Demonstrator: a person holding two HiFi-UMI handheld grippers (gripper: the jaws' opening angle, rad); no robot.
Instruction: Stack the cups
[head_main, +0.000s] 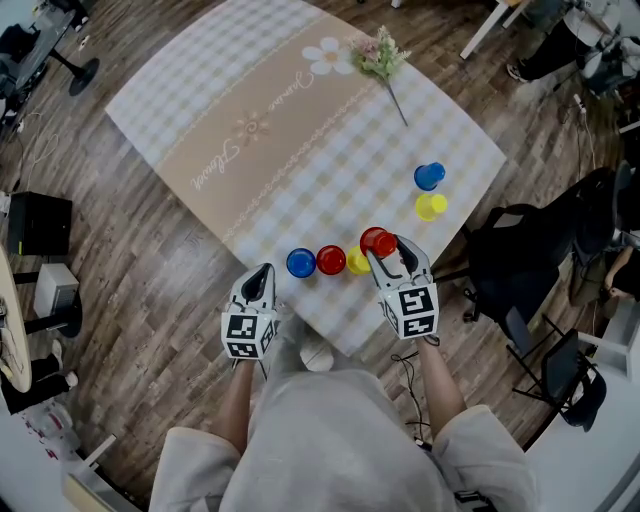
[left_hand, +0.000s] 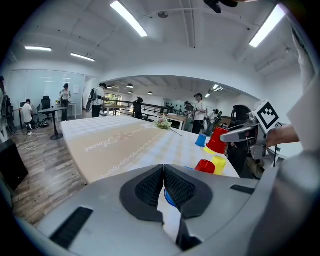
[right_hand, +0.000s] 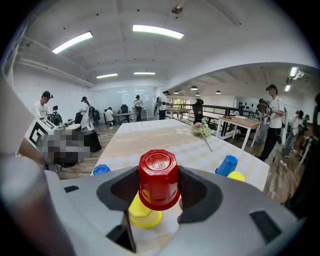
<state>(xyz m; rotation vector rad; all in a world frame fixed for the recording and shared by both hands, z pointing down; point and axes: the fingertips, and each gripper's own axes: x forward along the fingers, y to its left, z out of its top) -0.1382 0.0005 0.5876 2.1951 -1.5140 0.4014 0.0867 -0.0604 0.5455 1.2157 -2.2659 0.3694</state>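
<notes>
Right gripper (right_hand: 159, 191) clamped red cup (right_hand: 158, 170), raised near yellow cup (right_hand: 145, 216) — next likely needed lowering squarely; left gripper (left_hand: 163, 187) closed, empty.

Left tool (head_main: 262, 272) jaws together, empty, right tool (head_main: 390, 252) further forward, clamped on red cup (right_hand: 159, 176).

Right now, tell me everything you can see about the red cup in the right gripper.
The red cup looks like glossy plastic, with faceted, roughly eight-sided walls that widen toward the rim. It is upside down, flat base up, with a small square mark moulded in the base. The right gripper is shut on it, dark ribbed pads pressing opposite walls. It hangs above the table, over an upturned yellow cup; whether the two touch cannot be told.
</notes>
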